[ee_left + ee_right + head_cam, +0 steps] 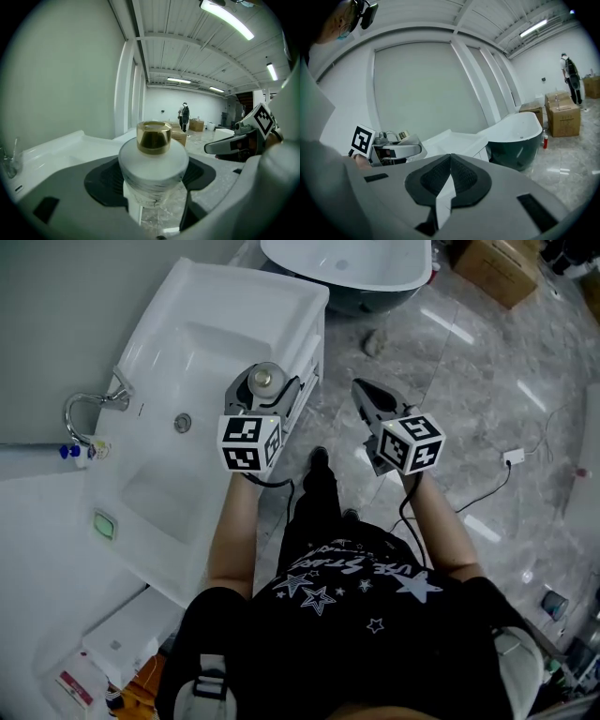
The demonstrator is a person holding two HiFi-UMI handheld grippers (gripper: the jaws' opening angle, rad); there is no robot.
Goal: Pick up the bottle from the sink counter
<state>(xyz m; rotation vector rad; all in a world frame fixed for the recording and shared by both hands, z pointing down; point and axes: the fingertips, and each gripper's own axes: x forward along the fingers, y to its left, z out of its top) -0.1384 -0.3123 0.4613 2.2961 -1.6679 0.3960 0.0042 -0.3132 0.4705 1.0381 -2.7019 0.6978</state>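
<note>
- Left tool (pixel 153 185): jaws closed on the bottle (pixel 153 159), pads against both sides of its white body.
- Bottle: upright, gold cap (pixel 153 137) on top, at the bench's (pixel 211 296) front edge (whether the base has lifted clear cannot be told).
- Right tool (pixel 449 180): jaws together, empty, off to the side.
- Judgement: the left side alone does the work; a straight lift along the bottle's axis.
</note>
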